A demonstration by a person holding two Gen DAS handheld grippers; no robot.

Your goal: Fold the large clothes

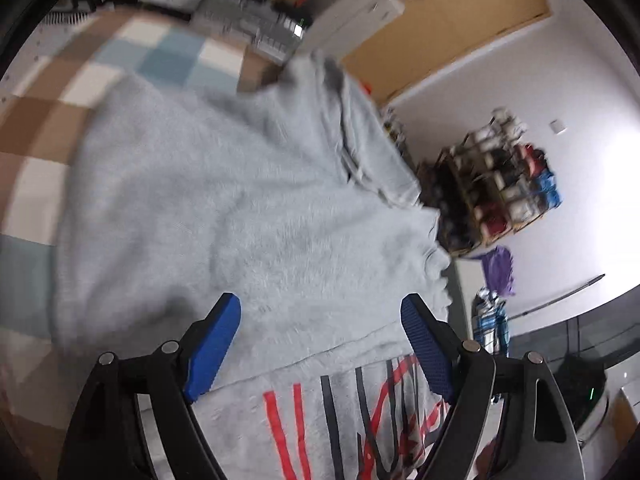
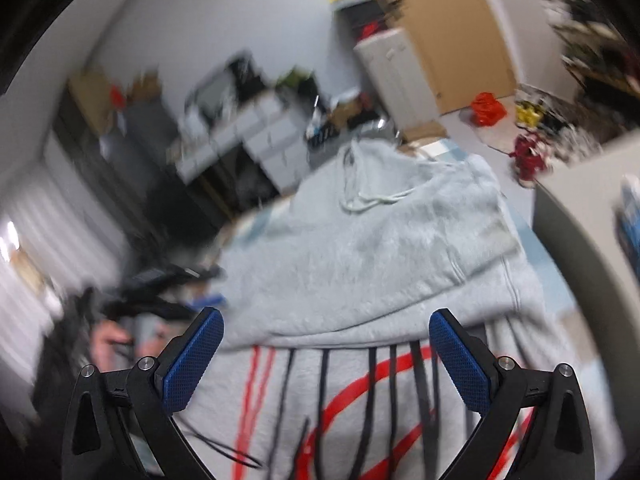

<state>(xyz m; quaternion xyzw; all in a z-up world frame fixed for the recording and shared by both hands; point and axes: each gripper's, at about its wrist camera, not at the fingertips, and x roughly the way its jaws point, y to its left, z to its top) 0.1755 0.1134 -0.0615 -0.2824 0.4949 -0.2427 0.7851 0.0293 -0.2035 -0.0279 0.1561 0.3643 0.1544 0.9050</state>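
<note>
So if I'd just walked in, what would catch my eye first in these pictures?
A big pale grey hoodie fills both views, spread on a checked blanket with one part folded over. Bold red and black stripes run across the part nearest the cameras. Framing it below are blue pads: the left gripper and right gripper stand open, holding nothing.

A checked blanket [image 1: 72,80], a cluttered shelf rack [image 1: 496,184], white cabinets [image 2: 256,132] and a red bag [image 2: 487,107] show.

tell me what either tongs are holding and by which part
Nothing. Left tongs and right tongs both stand open above the light grey fleece hoodie, pads clear of the cloth.
</note>
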